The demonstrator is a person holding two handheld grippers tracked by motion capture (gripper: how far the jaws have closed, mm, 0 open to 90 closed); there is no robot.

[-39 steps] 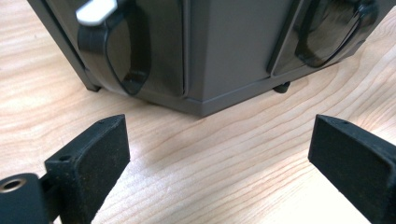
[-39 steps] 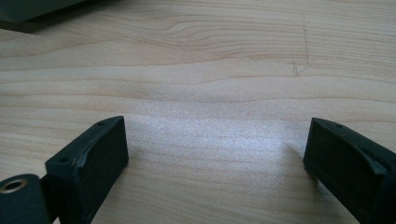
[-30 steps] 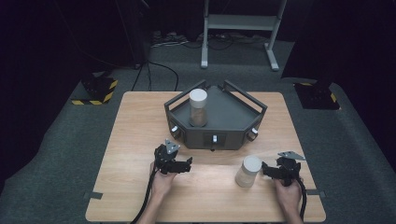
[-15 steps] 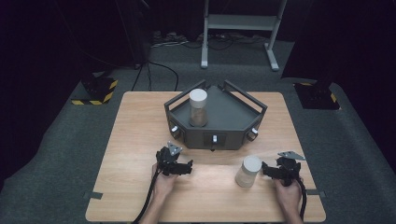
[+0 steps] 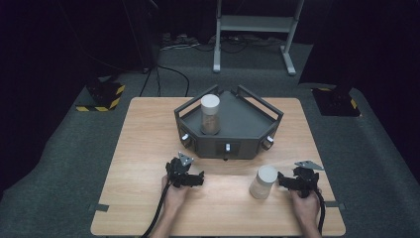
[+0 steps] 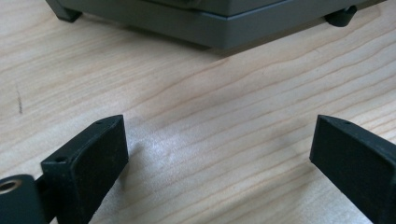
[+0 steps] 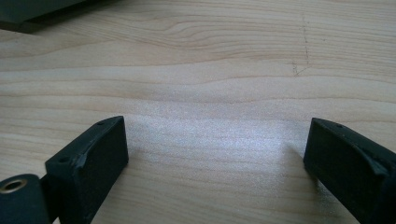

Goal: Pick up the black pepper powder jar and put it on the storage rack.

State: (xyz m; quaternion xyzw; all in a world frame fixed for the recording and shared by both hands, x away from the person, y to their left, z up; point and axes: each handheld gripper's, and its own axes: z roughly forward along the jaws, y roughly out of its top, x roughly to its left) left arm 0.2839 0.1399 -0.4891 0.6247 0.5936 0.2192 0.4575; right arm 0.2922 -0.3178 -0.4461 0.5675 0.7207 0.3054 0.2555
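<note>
Wooden bench point(image 5: 148, 148) w/ dark grey angular tray point(image 5: 247, 134) at centre-far; one white-capped jar point(image 5: 210, 114) stands in tray's left part, a second jar point(image 5: 263, 182) on bench near-right. Left tool point(image 5: 198, 179), jaws apart over bare wood, sits near tray's front edge. Right tool point(image 5: 283, 181), jaws apart and holding nothing, lies just right of second jar.
</note>
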